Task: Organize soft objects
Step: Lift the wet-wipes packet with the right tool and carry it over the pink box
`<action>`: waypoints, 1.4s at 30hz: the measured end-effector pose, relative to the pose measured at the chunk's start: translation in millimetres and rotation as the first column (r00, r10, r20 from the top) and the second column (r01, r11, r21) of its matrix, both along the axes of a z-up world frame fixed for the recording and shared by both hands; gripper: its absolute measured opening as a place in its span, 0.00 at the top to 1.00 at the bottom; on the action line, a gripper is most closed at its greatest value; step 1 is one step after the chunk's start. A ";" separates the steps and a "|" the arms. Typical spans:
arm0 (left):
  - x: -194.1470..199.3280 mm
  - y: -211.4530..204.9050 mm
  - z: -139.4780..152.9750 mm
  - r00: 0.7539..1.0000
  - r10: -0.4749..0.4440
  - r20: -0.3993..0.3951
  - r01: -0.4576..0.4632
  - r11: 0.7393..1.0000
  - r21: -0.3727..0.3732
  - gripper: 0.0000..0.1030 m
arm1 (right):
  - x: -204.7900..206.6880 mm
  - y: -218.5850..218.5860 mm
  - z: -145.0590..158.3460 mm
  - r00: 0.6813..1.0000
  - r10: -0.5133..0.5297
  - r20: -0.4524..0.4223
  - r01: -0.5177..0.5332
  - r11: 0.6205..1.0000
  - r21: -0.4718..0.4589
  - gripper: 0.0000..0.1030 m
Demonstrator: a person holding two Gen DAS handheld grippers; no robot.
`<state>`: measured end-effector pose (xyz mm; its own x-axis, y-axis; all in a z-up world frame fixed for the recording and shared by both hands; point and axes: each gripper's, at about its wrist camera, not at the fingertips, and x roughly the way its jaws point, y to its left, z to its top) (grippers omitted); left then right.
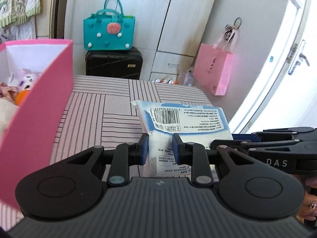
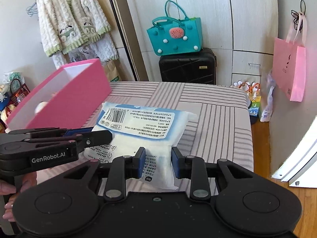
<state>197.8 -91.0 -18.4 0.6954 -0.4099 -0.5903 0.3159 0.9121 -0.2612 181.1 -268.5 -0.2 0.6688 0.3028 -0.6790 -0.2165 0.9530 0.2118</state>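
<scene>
Soft pack (image 2: pixel 142 127): white plastic film with blue-bordered label, barcode and fine print; pillow-shaped, puffy, crimped at the ends. It is lifted just above the striped surface, right of the pink box.

Pink box (image 1: pixel 39 107): rigid card, pink outside, white inside, open top. Plush toys (image 1: pixel 24 79) lie inside, fuzzy, white, purple and orange.

Surface: bed (image 2: pixel 218 119) under pale pink cloth with dark stripes in blocks. Behind it a black hard-shell suitcase (image 2: pixel 188 67) with a teal felt tote (image 2: pixel 176 37) on top. White wardrobe doors behind; a glossy pink paper bag (image 2: pixel 291 73) hangs on the wall at right. A fleecy white-and-green jacket (image 2: pixel 73 19) hangs at left. Wood floor at right.

Left claw (image 1: pixel 160 145): blue pads pinch the pack's near end, film bunched between them. Right claw (image 2: pixel 158 162): pads clamp the pack's near corner, narrow gap filled by the film. Both claws hold the same pack, side by side.
</scene>
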 end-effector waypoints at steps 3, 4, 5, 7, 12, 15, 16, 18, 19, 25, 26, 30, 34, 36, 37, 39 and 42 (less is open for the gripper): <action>-19.3 9.4 11.8 0.999 -0.018 0.031 0.018 1.000 -0.008 0.77 | -21.4 11.4 12.5 0.999 0.011 0.031 -0.011 1.000 -0.019 0.61; -25.1 13.2 15.8 0.999 -0.024 0.040 0.024 1.000 -0.010 0.77 | -28.1 15.5 16.5 0.999 0.014 0.043 -0.013 1.000 -0.027 0.61; -31.0 16.7 20.2 0.998 -0.033 0.047 0.033 0.999 -0.012 0.77 | -34.3 19.2 20.6 0.998 0.016 0.056 -0.014 0.999 -0.032 0.60; -41.3 23.1 28.1 0.997 -0.047 0.069 0.047 0.999 -0.008 0.77 | -45.6 25.9 28.3 0.997 0.019 0.077 -0.016 0.999 -0.033 0.59; -65.6 42.9 44.6 0.992 -0.072 0.106 0.073 0.997 -0.007 0.77 | -64.9 43.0 42.6 0.992 0.044 0.117 -0.039 0.998 -0.044 0.54; -80.4 56.3 53.2 0.988 -0.073 0.134 0.074 0.997 -0.004 0.77 | -73.0 56.4 47.7 0.990 0.067 0.127 -0.061 0.997 -0.048 0.53; -83.7 60.6 56.3 0.987 -0.071 0.143 0.073 0.997 -0.004 0.77 | -75.9 62.1 49.9 0.988 0.078 0.133 -0.072 0.996 -0.051 0.52; -91.0 72.2 62.6 0.984 -0.065 0.168 0.067 0.998 -0.003 0.77 | -80.2 71.8 54.8 0.985 0.092 0.145 -0.084 0.995 -0.056 0.52; -94.6 78.4 65.5 0.982 -0.065 0.178 0.067 0.998 -0.006 0.77 | -82.2 76.7 57.5 0.983 0.101 0.151 -0.093 0.994 -0.059 0.51; -106.6 112.5 78.5 0.978 -0.053 0.203 0.060 0.998 -0.026 0.77 | -94.8 104.9 75.5 0.971 0.141 0.195 -0.132 0.990 -0.056 0.50; -108.7 117.9 79.9 0.976 -0.050 0.210 0.057 0.998 -0.024 0.77 | -96.5 110.6 79.2 0.967 0.150 0.208 -0.140 0.988 -0.063 0.50; -115.2 137.6 82.6 0.976 -0.024 0.219 0.029 0.999 -0.019 0.77 | -100.2 134.7 92.8 0.948 0.190 0.254 -0.173 0.981 -0.086 0.48; -120.3 159.6 90.8 0.967 0.015 0.256 -0.014 1.000 -0.006 0.77 | -94.5 156.8 100.7 0.928 0.233 0.290 -0.214 0.972 -0.098 0.48; -122.0 170.0 96.6 0.959 0.031 0.281 -0.033 0.999 0.003 0.77 | -88.6 165.8 104.2 0.921 0.244 0.302 -0.226 0.969 -0.096 0.48; -121.7 174.7 98.5 0.958 0.035 0.286 -0.039 0.999 0.006 0.77 | -85.1 169.7 106.4 0.916 0.249 0.314 -0.233 0.969 -0.088 0.48; -118.7 183.5 102.7 0.953 0.053 0.297 -0.059 0.998 0.013 0.77 | -77.0 178.1 110.3 0.911 0.259 0.322 -0.247 0.966 -0.077 0.48; -107.5 193.1 107.1 0.950 0.080 0.302 -0.095 0.995 0.035 0.77 | -61.2 191.6 113.2 0.903 0.267 0.338 -0.254 0.964 -0.083 0.48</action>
